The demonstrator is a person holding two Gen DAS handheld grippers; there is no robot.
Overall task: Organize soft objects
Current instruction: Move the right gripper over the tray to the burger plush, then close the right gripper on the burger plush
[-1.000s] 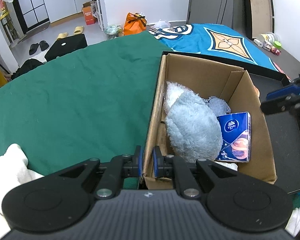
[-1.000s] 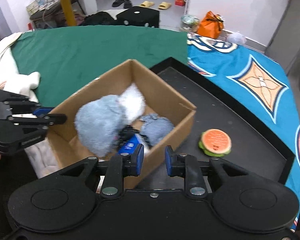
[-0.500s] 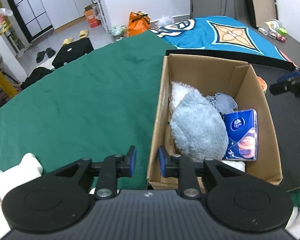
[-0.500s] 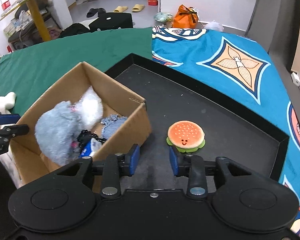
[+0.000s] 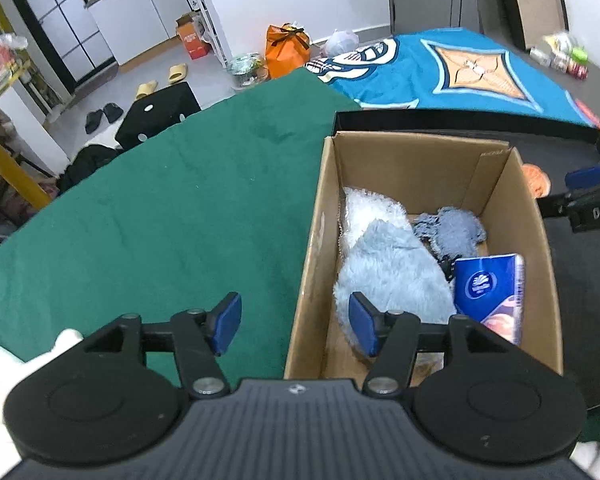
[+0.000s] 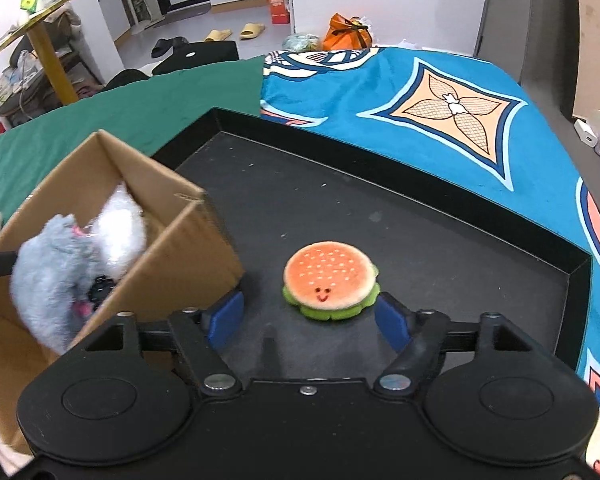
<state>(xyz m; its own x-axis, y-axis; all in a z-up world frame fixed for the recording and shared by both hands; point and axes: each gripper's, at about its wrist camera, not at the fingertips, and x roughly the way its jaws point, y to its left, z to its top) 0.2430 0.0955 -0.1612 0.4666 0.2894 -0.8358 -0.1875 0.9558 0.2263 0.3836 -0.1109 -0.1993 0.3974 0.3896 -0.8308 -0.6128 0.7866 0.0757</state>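
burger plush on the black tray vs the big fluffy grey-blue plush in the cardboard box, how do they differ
The flat round orange-and-green burger plush lies alone on the black tray; the fluffy grey-blue plush sits crowded inside the cardboard box. The burger plush is short-piled with a stitched smile; the grey-blue plush is long-furred, bulkier and plain on the side shown. Both are soft toys, and neither is gripped.

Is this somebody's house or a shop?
Probably somebody's home: slippers lie on the floor by white cupboards, and a bright blue patterned cloth is spread beside a cardboard box of soft toys.
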